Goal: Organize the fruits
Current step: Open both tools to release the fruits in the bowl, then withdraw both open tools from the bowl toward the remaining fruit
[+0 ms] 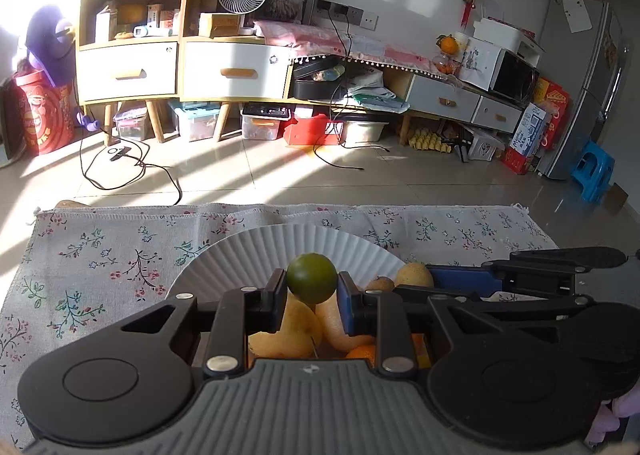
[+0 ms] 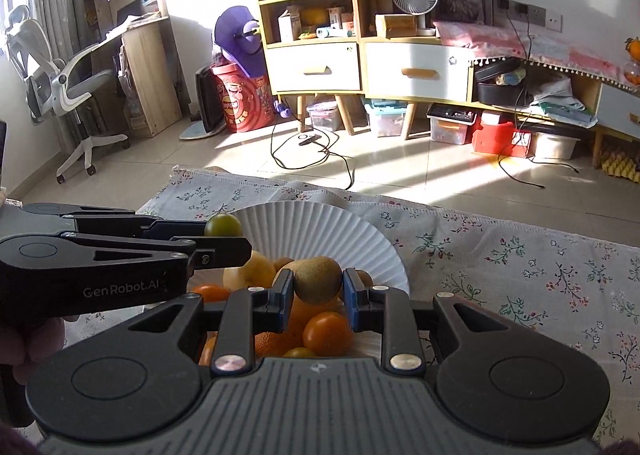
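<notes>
My left gripper (image 1: 312, 287) is shut on a small green citrus fruit (image 1: 312, 278) and holds it above a white paper plate (image 1: 256, 251); it also shows in the right wrist view (image 2: 222, 235) with the green fruit (image 2: 223, 225). My right gripper (image 2: 318, 289) is shut on a brown kiwi (image 2: 318, 279) above the same plate (image 2: 340, 239). The kiwi shows in the left wrist view (image 1: 414, 275). Yellow pears (image 1: 296, 329) and oranges (image 2: 327, 333) lie piled on the plate under both grippers.
The plate sits on a floral tablecloth (image 1: 100, 267) that covers a low table. Beyond the table's far edge are a tiled floor with cables (image 1: 132, 167), wooden cabinets (image 1: 180, 67) and storage boxes. An office chair (image 2: 60, 87) stands at the left.
</notes>
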`<action>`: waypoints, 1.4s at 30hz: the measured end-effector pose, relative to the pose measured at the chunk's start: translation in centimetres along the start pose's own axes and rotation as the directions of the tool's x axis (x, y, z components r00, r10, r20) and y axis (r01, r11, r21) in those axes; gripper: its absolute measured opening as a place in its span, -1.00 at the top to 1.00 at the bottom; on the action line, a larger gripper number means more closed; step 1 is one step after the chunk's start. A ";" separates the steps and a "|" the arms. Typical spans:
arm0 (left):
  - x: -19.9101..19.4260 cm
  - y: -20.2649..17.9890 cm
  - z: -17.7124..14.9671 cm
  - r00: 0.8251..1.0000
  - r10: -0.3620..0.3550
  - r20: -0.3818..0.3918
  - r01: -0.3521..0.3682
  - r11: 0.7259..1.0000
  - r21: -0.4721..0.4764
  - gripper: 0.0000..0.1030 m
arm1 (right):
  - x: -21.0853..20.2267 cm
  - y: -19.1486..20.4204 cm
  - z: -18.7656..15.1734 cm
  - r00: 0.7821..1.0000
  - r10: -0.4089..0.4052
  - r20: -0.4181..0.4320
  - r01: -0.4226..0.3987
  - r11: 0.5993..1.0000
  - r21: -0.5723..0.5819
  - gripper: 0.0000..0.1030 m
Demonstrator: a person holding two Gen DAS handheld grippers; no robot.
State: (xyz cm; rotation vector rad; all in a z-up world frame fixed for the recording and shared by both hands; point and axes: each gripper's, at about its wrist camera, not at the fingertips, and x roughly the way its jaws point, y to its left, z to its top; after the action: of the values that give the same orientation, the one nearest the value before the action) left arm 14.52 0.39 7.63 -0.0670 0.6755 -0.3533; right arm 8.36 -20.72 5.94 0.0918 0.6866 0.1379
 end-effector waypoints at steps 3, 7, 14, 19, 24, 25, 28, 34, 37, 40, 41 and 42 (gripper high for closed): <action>1.2 0.6 0.5 0.999 0.004 -0.038 -0.005 1.000 -0.028 0.68 | 0.7 -0.2 0.3 1.000 -0.003 -0.001 0.003 1.000 -0.012 0.54; 2.3 1.4 0.8 0.997 0.021 -0.079 -0.026 0.998 -0.059 0.68 | 1.5 -0.3 0.7 1.000 -0.018 -0.001 0.018 0.999 -0.033 0.54; 2.9 2.2 1.3 0.992 0.035 -0.118 -0.044 0.996 -0.074 0.68 | 2.9 -0.4 1.4 0.999 -0.030 -0.013 0.029 0.997 -0.069 0.54; 3.4 2.4 1.2 0.989 0.038 -0.141 -0.051 0.995 -0.086 0.68 | 3.9 -0.4 1.5 0.998 -0.050 -0.048 0.046 0.995 -0.086 0.54; 3.7 2.7 1.2 0.989 0.034 -0.147 -0.047 0.995 -0.087 0.68 | 4.3 -0.4 1.4 0.996 -0.060 -0.063 0.054 0.995 -0.088 0.54; 3.6 2.6 1.3 0.989 0.033 -0.147 -0.046 0.995 -0.090 0.68 | 4.4 -0.4 1.5 0.996 -0.061 -0.065 0.055 0.995 -0.088 0.54; 3.7 2.6 1.4 0.988 0.033 -0.148 -0.046 0.995 -0.087 0.67 | 4.6 -0.4 1.6 0.995 -0.066 -0.070 0.060 0.995 -0.086 0.54; 3.5 2.5 1.5 0.990 0.046 -0.136 -0.056 0.996 -0.074 0.61 | 4.8 -0.1 1.8 0.994 -0.076 -0.074 0.068 0.993 -0.100 0.51; 3.4 2.6 1.5 0.991 0.042 -0.124 -0.052 0.996 -0.076 0.47 | 4.8 -0.1 1.9 0.994 -0.079 -0.073 0.071 0.992 -0.101 0.50; 3.0 2.6 1.6 0.992 0.053 -0.112 -0.062 0.995 -0.075 0.34 | 4.4 -0.2 2.1 0.994 -0.083 -0.067 0.077 0.993 -0.089 0.33; 2.9 2.6 1.7 0.993 0.054 -0.107 -0.062 0.995 -0.077 0.28 | 4.3 -0.3 2.2 0.995 -0.082 -0.065 0.076 0.994 -0.081 0.30; 2.8 2.7 1.7 0.993 0.054 -0.104 -0.063 0.995 -0.080 0.21 | 4.1 -0.4 2.2 0.995 -0.080 -0.062 0.076 0.994 -0.075 0.25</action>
State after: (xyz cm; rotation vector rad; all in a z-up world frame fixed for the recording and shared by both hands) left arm 18.38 1.89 6.85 -0.1088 0.7913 -0.2734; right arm 12.93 -20.57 5.05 -0.0091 0.7480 0.0908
